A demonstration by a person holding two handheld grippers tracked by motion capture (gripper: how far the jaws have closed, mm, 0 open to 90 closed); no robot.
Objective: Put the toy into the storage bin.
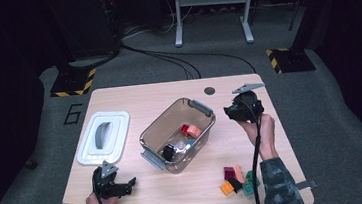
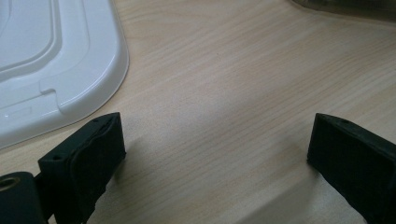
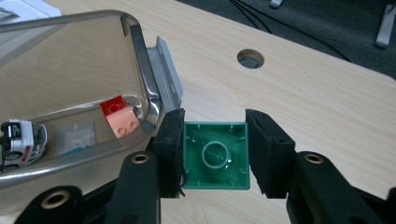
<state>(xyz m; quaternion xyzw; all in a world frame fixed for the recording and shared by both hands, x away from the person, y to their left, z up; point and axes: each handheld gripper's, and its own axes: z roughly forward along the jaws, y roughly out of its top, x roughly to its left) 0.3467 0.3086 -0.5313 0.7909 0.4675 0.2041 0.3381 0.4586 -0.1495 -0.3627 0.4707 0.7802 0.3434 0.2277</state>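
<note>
The right gripper (image 3: 215,158) has its two black jaws pressed on the two sides of a green block (image 3: 215,155), only partly open, as wide as the block. The hollow underside of the block, with a round tube in its middle, faces the camera of this gripper. To the left of these jaws, just beside them, is the rim of a clear plastic bin (image 3: 140,60) with a grey handle (image 3: 166,74). Inside the bin, close to the left jaw, lie a red block (image 3: 113,106) and a peach block (image 3: 123,123) touching each other, and further left a small toy vehicle (image 3: 21,142). Beyond the jaws the wooden table (image 3: 303,93) has a round hole (image 3: 250,59).

In the high view this gripper is at the right end of the bin, and a group of coloured blocks (image 1: 237,179) lies near the person's right forearm.

The left gripper (image 2: 215,154) has its jaws wide apart with nothing between them, only bare table. A white lid (image 2: 60,60) lies just beyond its left jaw.
</note>
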